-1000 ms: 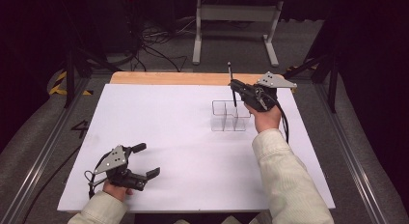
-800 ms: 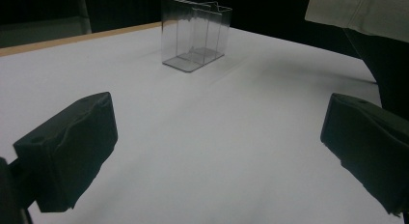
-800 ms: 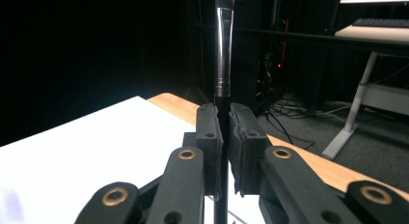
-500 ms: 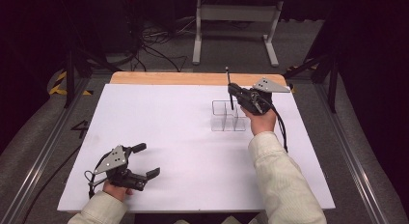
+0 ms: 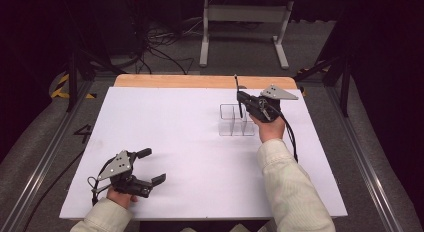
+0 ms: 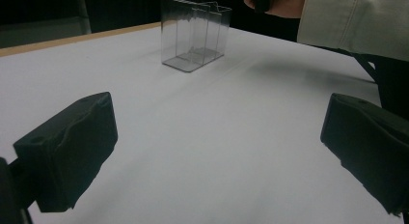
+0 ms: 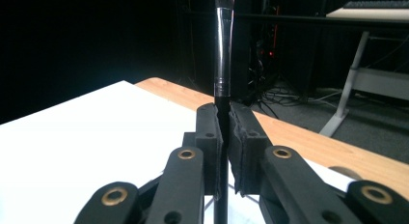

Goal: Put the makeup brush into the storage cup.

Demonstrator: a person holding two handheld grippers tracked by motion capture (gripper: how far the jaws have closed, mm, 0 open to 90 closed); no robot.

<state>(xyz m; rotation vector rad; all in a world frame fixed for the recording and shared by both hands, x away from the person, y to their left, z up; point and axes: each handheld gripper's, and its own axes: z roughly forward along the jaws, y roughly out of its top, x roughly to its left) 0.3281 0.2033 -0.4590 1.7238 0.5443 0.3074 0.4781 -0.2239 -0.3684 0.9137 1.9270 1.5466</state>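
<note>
A clear plastic organiser box with compartments stands on the white table top, right of centre; it also appears far off as the clear box in the left gripper view. My right gripper hovers over its far right side, shut on a thin black brush that points upright. In the right gripper view the brush rises straight between the pinched jaws, its silver ferrule and bristles at the top. My left gripper rests open near the table's front left, nothing between its fingers.
A wooden strip borders the table's far edge. Beyond it stand a white metal frame and tangled cables on the grey floor. A cable trails from the right gripper along the sleeve.
The right gripper has shifted slightly left and away from the person with the brush, turning it more upright above the box. The left gripper has stayed put.
</note>
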